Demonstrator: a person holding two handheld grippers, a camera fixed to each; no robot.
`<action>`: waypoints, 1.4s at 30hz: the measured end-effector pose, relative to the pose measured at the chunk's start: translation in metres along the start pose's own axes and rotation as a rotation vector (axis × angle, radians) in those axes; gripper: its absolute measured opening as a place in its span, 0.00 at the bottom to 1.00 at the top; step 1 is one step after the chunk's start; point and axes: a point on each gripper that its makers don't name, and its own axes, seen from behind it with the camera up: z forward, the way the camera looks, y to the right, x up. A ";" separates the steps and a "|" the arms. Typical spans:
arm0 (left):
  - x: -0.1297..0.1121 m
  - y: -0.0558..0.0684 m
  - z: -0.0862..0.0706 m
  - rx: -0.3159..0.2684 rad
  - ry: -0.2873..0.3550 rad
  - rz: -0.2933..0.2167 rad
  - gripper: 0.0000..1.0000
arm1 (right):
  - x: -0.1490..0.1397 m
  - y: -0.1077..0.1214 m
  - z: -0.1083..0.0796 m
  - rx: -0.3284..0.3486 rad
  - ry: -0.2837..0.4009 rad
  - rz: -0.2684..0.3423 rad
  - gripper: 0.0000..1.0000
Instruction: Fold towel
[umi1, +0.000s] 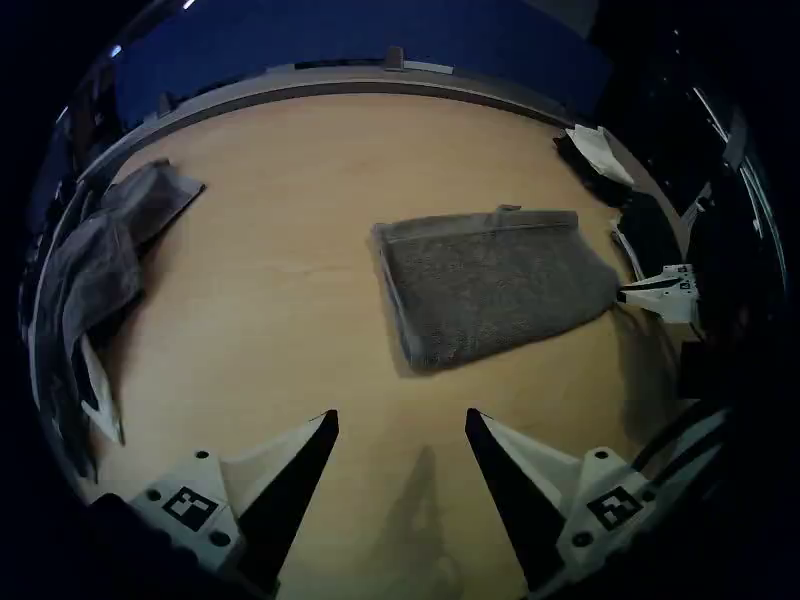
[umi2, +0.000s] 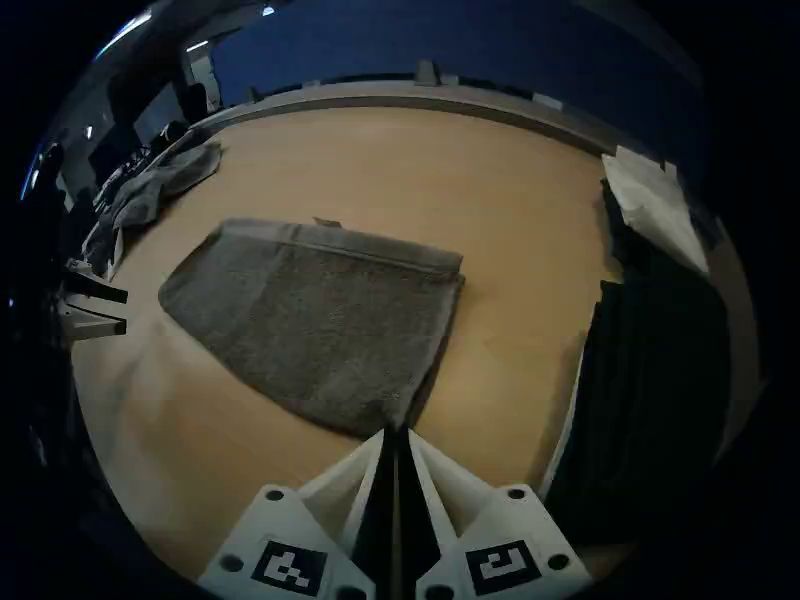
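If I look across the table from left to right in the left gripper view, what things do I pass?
crumpled grey towels → folded grey towel → other hand-held gripper, its tip at the folded towel's right edge

No word, brand or number clear enough to read; only square black-and-white code markers (umi1: 190, 505), patterns and not letters; one beside each of the jaws on the left gripper (umi1: 400, 418), likewise on the right gripper (umi2: 397, 438); some small dark marks on the white part of the right gripper in the left gripper view, too blurred to tell.
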 end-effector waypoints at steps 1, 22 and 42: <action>0.000 0.000 0.000 -0.001 0.000 -0.001 0.94 | 0.003 -0.001 -0.001 0.001 0.005 -0.003 0.02; 0.004 -0.008 -0.012 0.009 0.022 -0.012 0.94 | 0.116 -0.055 -0.024 0.060 0.164 -0.151 0.02; 0.002 -0.013 -0.018 0.012 0.045 -0.040 0.94 | 0.154 -0.134 0.012 0.170 0.166 -0.267 0.02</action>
